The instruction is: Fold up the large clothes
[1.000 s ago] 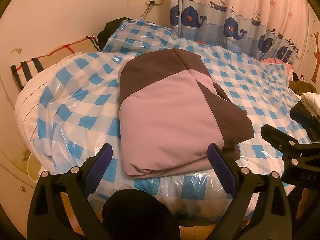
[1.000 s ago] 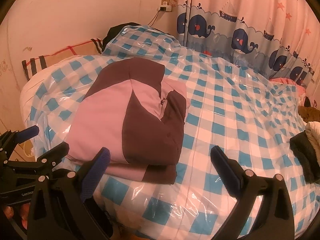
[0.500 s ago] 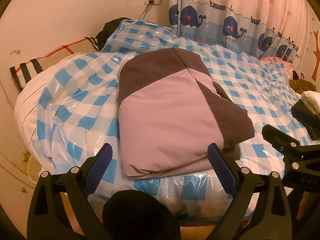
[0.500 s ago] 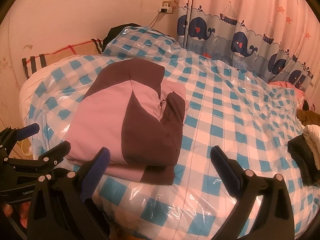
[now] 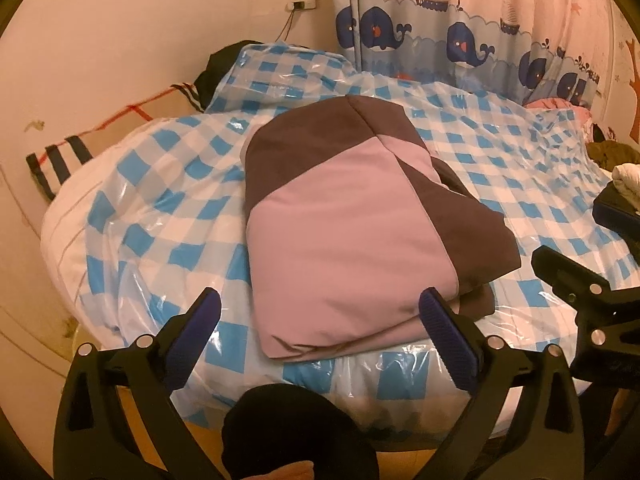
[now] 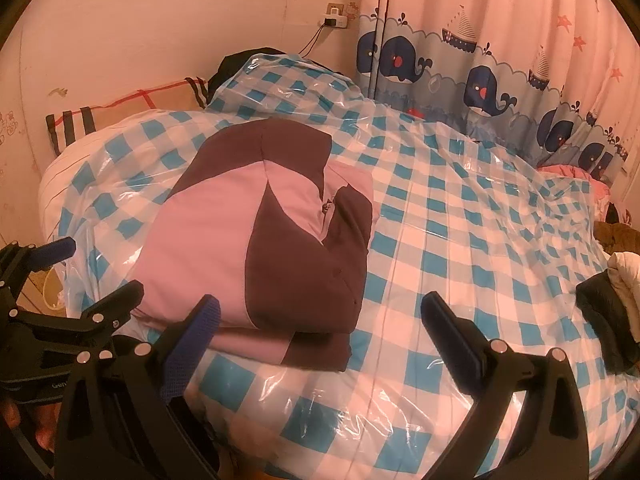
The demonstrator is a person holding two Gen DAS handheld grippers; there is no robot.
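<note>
Around you: a bed (image 5: 132, 240) under a blue-checked plastic sheet (image 6: 460, 240), a whale curtain (image 6: 480, 80) behind it, a striped pillow (image 5: 72, 152) at the wall, and a heap of clothes (image 6: 612, 304) at the right edge of the bed. Nothing lies on the jacket (image 5: 344, 236), which sits folded, pink and brown, near the bed's front edge. Your left claw (image 5: 320, 320) hovers in front of its near hem, jaws spread wide, holding and touching nothing. Your right claw (image 6: 320, 324) hangs just right of the jacket, equally wide open and empty, with the jacket's corner showing between its fingers.
</note>
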